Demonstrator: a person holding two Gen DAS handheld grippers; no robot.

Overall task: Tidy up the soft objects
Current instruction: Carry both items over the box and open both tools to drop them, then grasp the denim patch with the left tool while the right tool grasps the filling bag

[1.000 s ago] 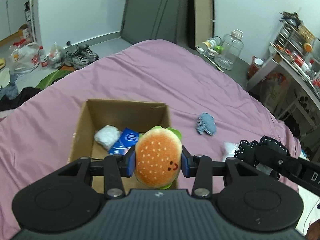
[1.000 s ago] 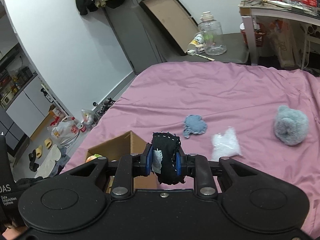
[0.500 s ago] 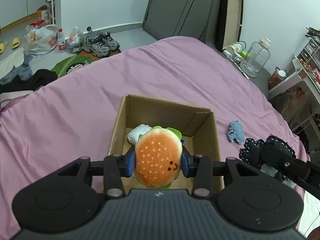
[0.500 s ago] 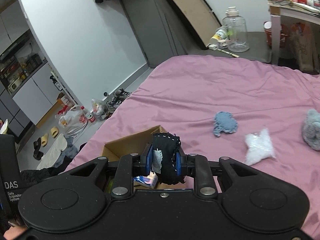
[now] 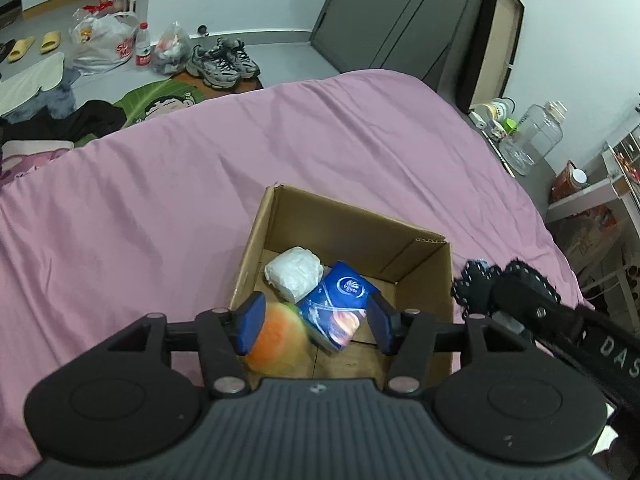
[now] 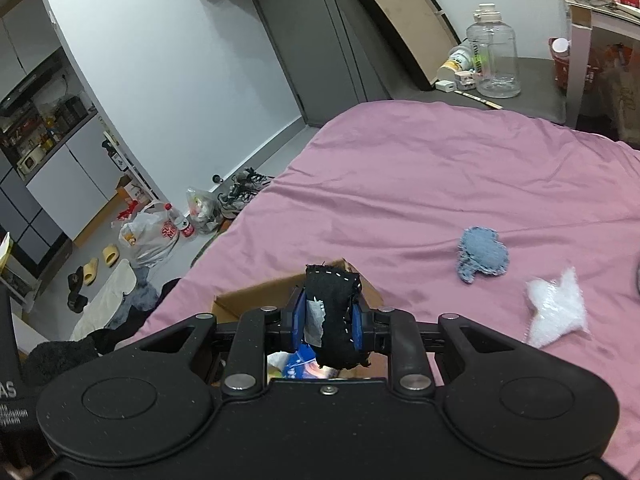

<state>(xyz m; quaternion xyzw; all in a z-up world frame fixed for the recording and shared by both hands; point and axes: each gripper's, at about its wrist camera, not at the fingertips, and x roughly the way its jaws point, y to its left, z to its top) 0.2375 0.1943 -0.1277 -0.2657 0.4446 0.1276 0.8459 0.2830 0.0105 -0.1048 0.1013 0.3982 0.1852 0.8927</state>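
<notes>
**Left jaws spread over the box, right jaws clamped on black cloth**

My left gripper (image 5: 318, 326) is tipped downward over the cardboard box (image 5: 256, 236) on the pink bedspread (image 5: 160, 184). Its blue pads (image 5: 250, 322) stand wide apart with nothing pressed between them. The burger plush (image 5: 276, 344) shows as an orange and green blur just beside the left pad, low in the near part of the box; I cannot tell whether it touches the pad. Beside it in the box lie a blue tissue pack (image 5: 340, 304) and a white soft bundle (image 5: 294, 276), the bundle nearer the far wall.

My right gripper (image 6: 328, 320) is held level, further back from the box, with its jaws narrow and pinched on a black cloth piece (image 6: 334, 312) with white stitching and a pale tag. The cloth stands upright between the pads and hangs below them.

The left camera alone gives me the box interior in full, plus the right gripper coming in from the right edge, its black cloth just beside the box's right wall. The right camera shows only the box's far rim and a sliver of the blue pack under the fingers, but it alone shows what lies loose on the bedspread to the right: a blue denim scrap (image 6: 482, 256) and, near it, a white fluffy piece (image 6: 556, 312).
</notes>
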